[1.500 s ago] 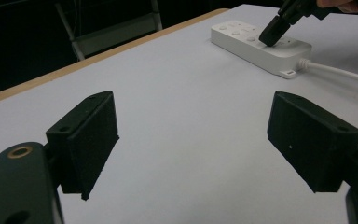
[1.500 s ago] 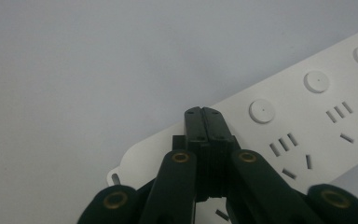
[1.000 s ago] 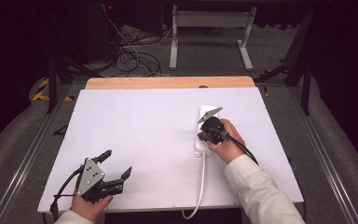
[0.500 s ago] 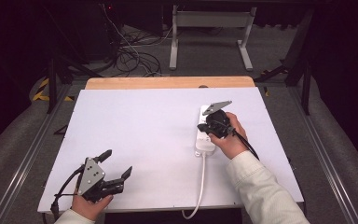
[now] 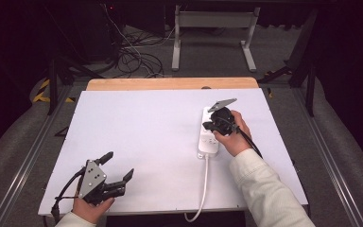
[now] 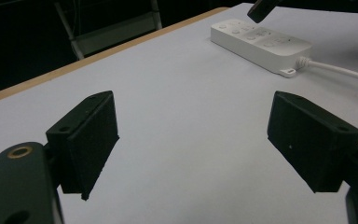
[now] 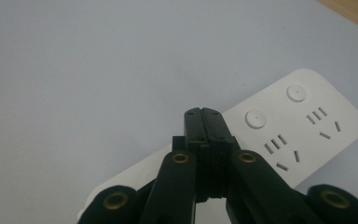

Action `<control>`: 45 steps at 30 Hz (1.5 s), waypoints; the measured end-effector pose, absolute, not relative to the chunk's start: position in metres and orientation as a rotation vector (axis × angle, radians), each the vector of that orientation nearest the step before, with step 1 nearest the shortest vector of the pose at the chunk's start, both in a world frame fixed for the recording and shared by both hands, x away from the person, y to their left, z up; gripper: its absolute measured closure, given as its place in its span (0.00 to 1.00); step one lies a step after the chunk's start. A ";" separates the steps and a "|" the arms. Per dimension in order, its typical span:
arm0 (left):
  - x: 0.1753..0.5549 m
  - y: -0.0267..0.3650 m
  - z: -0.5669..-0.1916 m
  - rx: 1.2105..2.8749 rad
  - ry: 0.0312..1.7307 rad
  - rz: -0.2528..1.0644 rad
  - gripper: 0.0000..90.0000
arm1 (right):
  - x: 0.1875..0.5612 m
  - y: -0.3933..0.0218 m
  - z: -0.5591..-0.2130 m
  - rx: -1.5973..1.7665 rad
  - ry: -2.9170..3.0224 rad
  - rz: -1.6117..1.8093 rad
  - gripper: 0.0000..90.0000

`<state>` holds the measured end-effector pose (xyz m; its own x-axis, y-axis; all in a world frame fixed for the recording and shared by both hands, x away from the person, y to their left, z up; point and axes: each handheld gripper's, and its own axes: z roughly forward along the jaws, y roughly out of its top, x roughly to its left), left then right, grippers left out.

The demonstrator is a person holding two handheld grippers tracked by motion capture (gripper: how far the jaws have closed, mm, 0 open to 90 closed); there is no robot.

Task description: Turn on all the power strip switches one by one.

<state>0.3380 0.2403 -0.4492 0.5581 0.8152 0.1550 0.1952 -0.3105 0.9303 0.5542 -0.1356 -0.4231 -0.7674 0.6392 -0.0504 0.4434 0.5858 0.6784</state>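
Closed-jaw approach to a switch on a power strip. The right gripper (image 5: 216, 124) hangs over the white power strip (image 5: 208, 134), which lies flat on the right half of the white worktop (image 5: 142, 137), its long axis running away from the person and its white cord (image 5: 202, 189) trailing back over the near edge. In the right gripper view the jaws are pressed together with nothing between them, forming a single blunt tip (image 7: 208, 122) that sits above the strip's upper face, just beside the nearer of two round buttons (image 7: 255, 118); a second button (image 7: 297, 93) and the socket slots lie further toward the rounded end. Whether the tip already touches the plastic cannot be told. The step in hand appears to be the lining-up of the closed tip with a switch; the next move probably calls for a small sideways correction toward the chosen button, then a short, straight press downward, light enough not to slide the strip. The left gripper (image 5: 108, 176) rests low at the near left corner of the worktop, well apart from the strip, its jaws spread wide and empty; in the left gripper view the strip (image 6: 261, 43) lies far beyond them.
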 end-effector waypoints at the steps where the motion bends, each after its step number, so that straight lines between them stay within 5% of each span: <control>1: 0.338 0.240 -0.449 1.811 0.835 0.788 0.18 | 0.556 -0.135 -0.424 0.891 2.527 0.958 1.00; 45: 0.338 0.240 -0.449 1.810 0.840 0.786 0.18 | 0.568 -0.131 -0.445 0.945 2.553 0.891 1.00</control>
<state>0.3379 0.2404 -0.4495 0.5562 0.8177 0.1483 0.2022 -0.3063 0.9302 0.5682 -0.1307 -0.4447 -0.7483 0.6619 -0.0427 0.4917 0.5968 0.6342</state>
